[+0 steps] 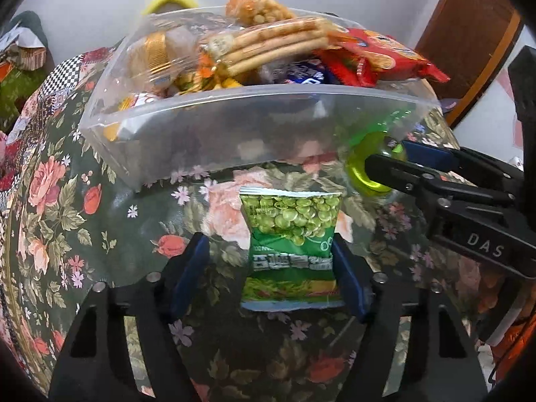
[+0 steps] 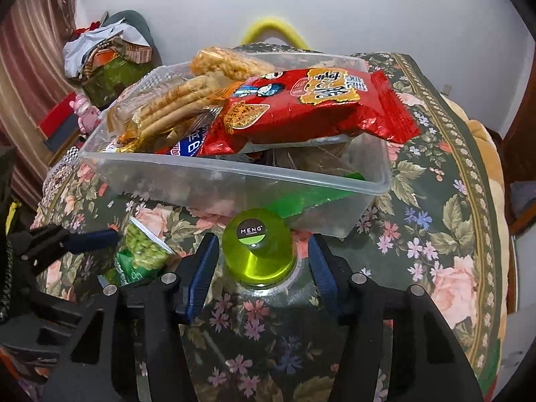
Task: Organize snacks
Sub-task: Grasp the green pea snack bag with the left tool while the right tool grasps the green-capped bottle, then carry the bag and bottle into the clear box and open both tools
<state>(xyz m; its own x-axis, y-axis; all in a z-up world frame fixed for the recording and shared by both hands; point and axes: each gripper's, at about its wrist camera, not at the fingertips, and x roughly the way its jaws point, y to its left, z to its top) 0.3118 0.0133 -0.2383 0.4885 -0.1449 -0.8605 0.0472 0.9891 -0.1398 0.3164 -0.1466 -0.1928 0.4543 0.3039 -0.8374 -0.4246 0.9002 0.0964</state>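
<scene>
A green pea packet (image 1: 291,227) lies flat on the flowered cloth between the fingers of my left gripper (image 1: 268,271). The right pad touches its edge, the left pad stands apart, so the gripper is open. My right gripper (image 2: 261,276) straddles a clear bottle with a lime-green cap (image 2: 258,251), a small gap showing on each side of the cap. Just behind both stands a clear plastic box (image 1: 234,95) heaped with snacks: a red packet (image 2: 301,107), long biscuits (image 1: 268,43) and others. From the left wrist view, the right gripper (image 1: 385,155) and the cap (image 1: 360,174) are at the right.
The flowered tablecloth (image 2: 435,234) slopes off to the right and front. A yellow handle (image 2: 271,26) rises behind the box. Bags, boxes and a pink toy (image 2: 85,114) are piled at the far left. A brown wooden door (image 1: 469,33) stands at the right.
</scene>
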